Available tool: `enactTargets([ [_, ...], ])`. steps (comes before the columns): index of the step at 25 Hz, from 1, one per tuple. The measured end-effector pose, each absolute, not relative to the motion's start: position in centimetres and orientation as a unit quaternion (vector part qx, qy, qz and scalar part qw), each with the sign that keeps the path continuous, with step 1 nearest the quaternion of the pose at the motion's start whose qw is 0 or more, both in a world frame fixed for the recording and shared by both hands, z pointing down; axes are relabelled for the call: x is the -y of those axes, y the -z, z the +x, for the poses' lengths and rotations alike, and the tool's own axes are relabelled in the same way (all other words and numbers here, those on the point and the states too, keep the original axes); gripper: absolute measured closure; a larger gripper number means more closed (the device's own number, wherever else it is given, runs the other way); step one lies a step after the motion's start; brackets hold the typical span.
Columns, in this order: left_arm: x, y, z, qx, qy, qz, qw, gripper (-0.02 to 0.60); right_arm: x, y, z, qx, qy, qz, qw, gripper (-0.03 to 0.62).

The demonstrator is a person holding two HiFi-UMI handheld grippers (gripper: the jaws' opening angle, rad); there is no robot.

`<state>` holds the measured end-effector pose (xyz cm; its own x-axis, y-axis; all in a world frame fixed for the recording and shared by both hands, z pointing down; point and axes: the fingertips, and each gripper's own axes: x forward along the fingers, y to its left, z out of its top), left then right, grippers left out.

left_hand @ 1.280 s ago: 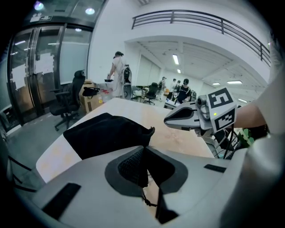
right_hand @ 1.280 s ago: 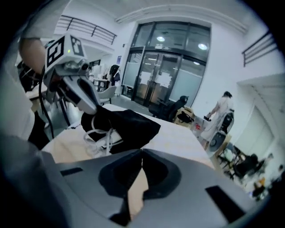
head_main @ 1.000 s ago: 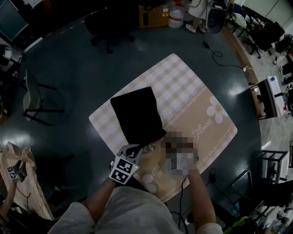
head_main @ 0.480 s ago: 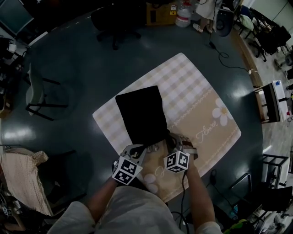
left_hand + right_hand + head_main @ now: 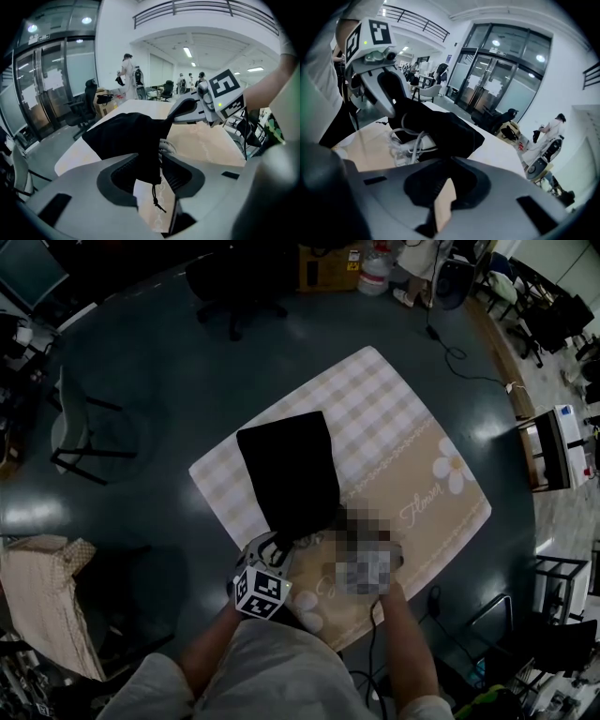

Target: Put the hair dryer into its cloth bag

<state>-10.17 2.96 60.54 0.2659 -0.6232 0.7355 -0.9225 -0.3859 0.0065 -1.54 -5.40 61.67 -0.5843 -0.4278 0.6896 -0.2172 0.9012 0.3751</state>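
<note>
The black cloth bag (image 5: 289, 474) lies on the checked mat (image 5: 412, 427), its mouth toward me. My left gripper (image 5: 267, 554) is at that mouth. In the left gripper view (image 5: 157, 176) its jaws have just been opening: the bag's hem and drawstring (image 5: 156, 199) hang loose between them. My right gripper (image 5: 187, 110) is shut on the bag's edge and holds it raised; a blurred patch covers it in the head view. The hair dryer's white cord (image 5: 401, 140) coils at the mouth; the dryer body is mostly hidden in the cloth.
The mat sits on a dark round table (image 5: 141, 381). A black cable (image 5: 375, 634) runs off the near edge by my right arm. Chairs (image 5: 70, 437) stand around the table, a beige cloth (image 5: 37, 596) lies at the left, and people stand far behind.
The left gripper has shifted a little at the bag's mouth. The bag and mat lie where they were. The right gripper stays at the bag's near edge.
</note>
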Motion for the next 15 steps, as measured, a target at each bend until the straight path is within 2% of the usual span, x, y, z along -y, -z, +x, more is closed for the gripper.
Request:
enactTargets([
  [2,-3.5,-61.3,-10.2,0.508,-0.336,0.758,0.231,0.433,5.3,-61.6,-1.6,0.881,0.125,0.185,0.417,0.572],
  [15,-5.1,-63.6,-11.8,0.541,-0.387,0.718,0.208,0.431,4.6,-61.8,-1.7,0.877,0.107,0.193,0.426,0.572],
])
